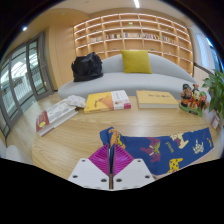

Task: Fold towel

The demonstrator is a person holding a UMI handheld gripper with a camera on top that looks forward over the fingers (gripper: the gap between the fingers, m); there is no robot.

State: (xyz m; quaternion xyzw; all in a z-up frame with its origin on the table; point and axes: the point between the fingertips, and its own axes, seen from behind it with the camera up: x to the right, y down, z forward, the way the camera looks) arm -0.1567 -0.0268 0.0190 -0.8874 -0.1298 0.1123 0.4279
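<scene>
A blue towel (165,148) with yellow, red and white cartoon prints lies spread on the wooden table (70,135), running right from just ahead of my fingers. My gripper (110,160) sits at the towel's left end. The two magenta pads are pressed together with a thin edge of the towel pinched between them. The white fingers (90,175) sit below the pads.
Books and magazines (105,100) lie across the far side of the table, with an open book (55,113) at the left and a yellow one (157,98) at the right. Toy figures (188,97) and a plant (213,92) stand at the far right. A grey sofa (130,75) is beyond.
</scene>
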